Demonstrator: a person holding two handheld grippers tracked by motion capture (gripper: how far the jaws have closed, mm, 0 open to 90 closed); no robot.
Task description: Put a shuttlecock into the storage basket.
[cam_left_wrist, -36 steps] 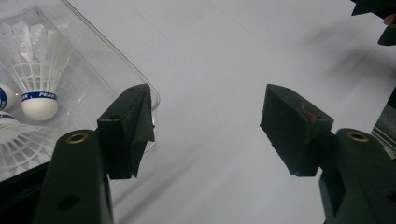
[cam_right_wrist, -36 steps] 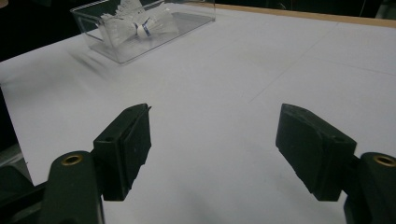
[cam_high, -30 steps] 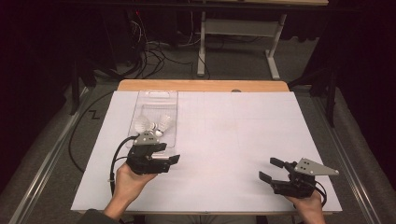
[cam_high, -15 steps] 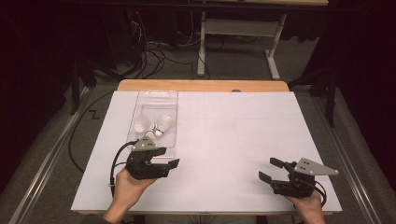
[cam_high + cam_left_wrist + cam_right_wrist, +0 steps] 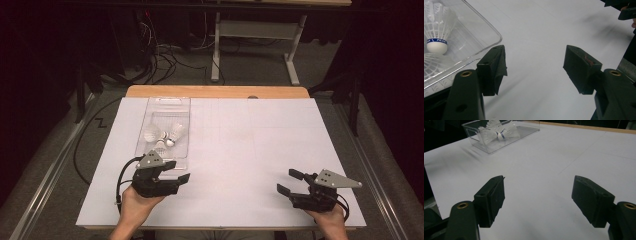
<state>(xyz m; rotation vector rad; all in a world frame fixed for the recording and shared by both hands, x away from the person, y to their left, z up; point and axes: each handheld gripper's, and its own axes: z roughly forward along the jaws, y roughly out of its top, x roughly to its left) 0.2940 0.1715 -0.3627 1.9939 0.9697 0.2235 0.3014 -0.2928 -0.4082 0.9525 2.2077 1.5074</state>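
Note:
A clear plastic box (image 5: 161, 117) lies on the left half of the white table (image 5: 250, 145), with white shuttlecocks (image 5: 167, 136) inside. My left gripper (image 5: 177, 171) hovers just in front of the box's near end, open and empty. In the left gripper view the jaws (image 5: 536, 67) stand wide apart over bare table, with the box corner (image 5: 486, 37) and a shuttlecock (image 5: 436, 37) at upper left. My right gripper (image 5: 289, 181) rests near the front right edge, open with nothing between its fingers. In the right gripper view (image 5: 539, 197) the box (image 5: 484, 145) and its shuttlecocks (image 5: 499, 132) sit far off at upper left.
A wooden table edge (image 5: 215, 91) runs along the far side. Beyond it are a white stand (image 5: 255, 35) and loose cables (image 5: 165, 55) on the floor. A metal rail (image 5: 45, 180) runs along the left of the table.
My left gripper has drawn back a little from the box toward the table's near edge. The right gripper has stayed where it was.

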